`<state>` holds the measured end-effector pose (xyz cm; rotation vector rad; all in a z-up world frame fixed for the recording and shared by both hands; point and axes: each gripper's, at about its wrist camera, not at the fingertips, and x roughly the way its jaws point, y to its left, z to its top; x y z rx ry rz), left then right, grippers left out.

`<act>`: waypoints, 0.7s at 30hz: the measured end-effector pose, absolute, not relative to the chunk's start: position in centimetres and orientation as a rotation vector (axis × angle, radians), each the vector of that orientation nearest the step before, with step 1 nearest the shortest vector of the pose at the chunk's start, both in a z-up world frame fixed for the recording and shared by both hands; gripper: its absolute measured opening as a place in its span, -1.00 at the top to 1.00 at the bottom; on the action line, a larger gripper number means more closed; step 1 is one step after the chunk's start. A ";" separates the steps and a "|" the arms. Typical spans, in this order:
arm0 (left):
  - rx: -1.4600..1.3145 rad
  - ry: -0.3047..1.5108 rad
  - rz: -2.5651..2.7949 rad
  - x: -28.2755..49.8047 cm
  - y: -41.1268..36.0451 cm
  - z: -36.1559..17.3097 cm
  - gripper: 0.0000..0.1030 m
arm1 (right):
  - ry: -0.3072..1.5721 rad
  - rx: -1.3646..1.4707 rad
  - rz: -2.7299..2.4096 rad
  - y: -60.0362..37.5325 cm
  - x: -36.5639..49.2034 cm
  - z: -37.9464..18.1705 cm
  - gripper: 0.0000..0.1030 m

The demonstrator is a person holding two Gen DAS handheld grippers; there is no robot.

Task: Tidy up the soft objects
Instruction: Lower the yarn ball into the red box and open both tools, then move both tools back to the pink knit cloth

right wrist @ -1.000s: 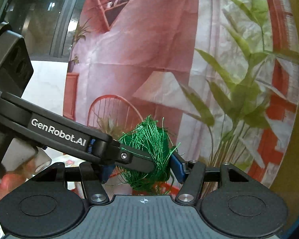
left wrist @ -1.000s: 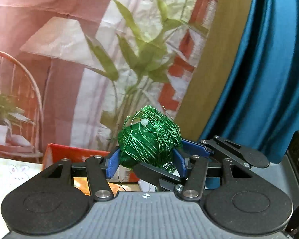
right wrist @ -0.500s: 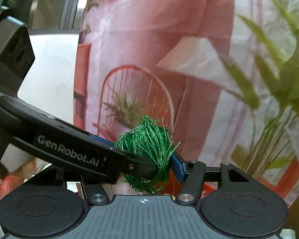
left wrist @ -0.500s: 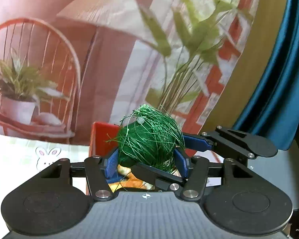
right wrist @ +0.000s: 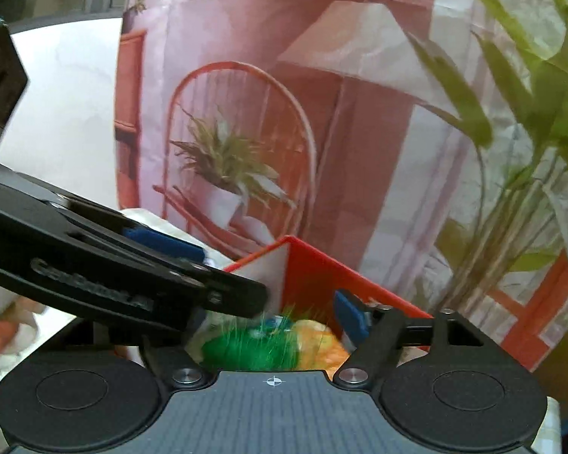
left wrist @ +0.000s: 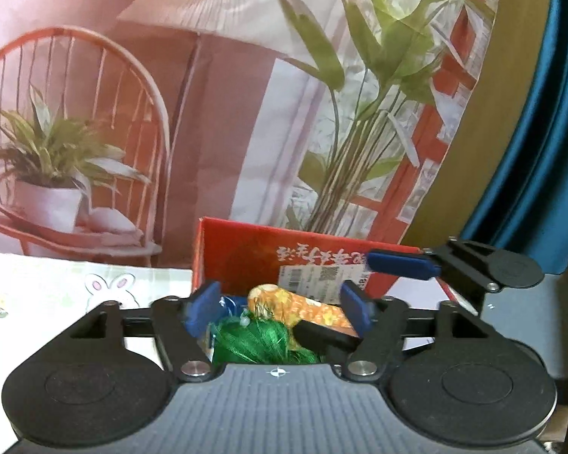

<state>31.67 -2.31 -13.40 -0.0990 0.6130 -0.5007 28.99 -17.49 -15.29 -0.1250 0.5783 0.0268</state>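
Note:
A green thread ball (left wrist: pixel 263 344) lies in the red box (left wrist: pixel 246 253), below and free of both grippers. It lies next to an orange flowered soft object (left wrist: pixel 303 308). My left gripper (left wrist: pixel 280 308) is open above the box, its blue pads wide apart. My right gripper (right wrist: pixel 272 325) is open too, and the left gripper's black finger crosses in front of it. In the right wrist view the green ball (right wrist: pixel 253 352) and the orange object (right wrist: pixel 318 344) show blurred inside the red box (right wrist: pixel 314 268).
A printed backdrop with a chair, potted plant and lamp (left wrist: pixel 170 94) stands behind the box. A white cloth with a rabbit print (left wrist: pixel 106 285) covers the table left of the box. A blue curtain (left wrist: pixel 541 132) hangs at the right.
Both grippers moved down over the red box and opened. The green thread ball, held between them before, has dropped into the box.

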 end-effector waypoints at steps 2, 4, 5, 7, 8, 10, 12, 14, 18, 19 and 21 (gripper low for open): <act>-0.079 0.593 -0.486 31.2 -2.3 -13.0 -0.69 | 0.578 -0.118 -0.006 -18.1 28.6 -15.3 -0.68; -0.054 0.573 -0.472 30.6 -2.4 -12.6 -0.90 | 0.573 -0.107 -0.031 -18.7 27.9 -15.2 -0.90; -0.041 0.565 -0.465 30.3 -2.4 -12.5 -0.93 | 0.568 -0.099 -0.044 -19.0 27.5 -15.2 -0.94; -0.020 0.559 -0.449 29.8 -2.5 -12.3 -0.96 | 0.563 -0.074 -0.069 -19.8 26.7 -15.1 -0.99; -0.012 0.564 -0.440 29.6 -2.5 -12.2 -0.98 | 0.563 -0.054 -0.079 -20.2 26.3 -15.1 -0.99; -0.006 0.567 -0.429 29.1 -2.4 -12.2 -1.00 | 0.567 -0.011 -0.099 -21.1 25.4 -15.2 -0.99; -0.002 0.568 -0.423 28.6 -2.3 -12.2 -1.00 | 0.569 0.020 -0.122 -21.8 24.4 -15.3 -0.99; 0.004 0.568 -0.416 27.9 -2.1 -12.3 -1.00 | 0.567 0.037 -0.139 -22.3 23.3 -15.4 -0.99; 0.022 0.564 -0.408 26.4 -1.7 -12.6 -1.00 | 0.554 0.047 -0.176 -22.7 21.3 -15.7 -0.99; 0.026 0.566 -0.406 26.0 -1.6 -12.7 -1.00 | 0.547 0.049 -0.184 -22.8 20.9 -15.8 -0.99; 0.032 0.568 -0.402 25.3 -1.5 -12.8 -1.00 | 0.518 0.061 -0.192 -23.0 19.8 -15.9 -0.99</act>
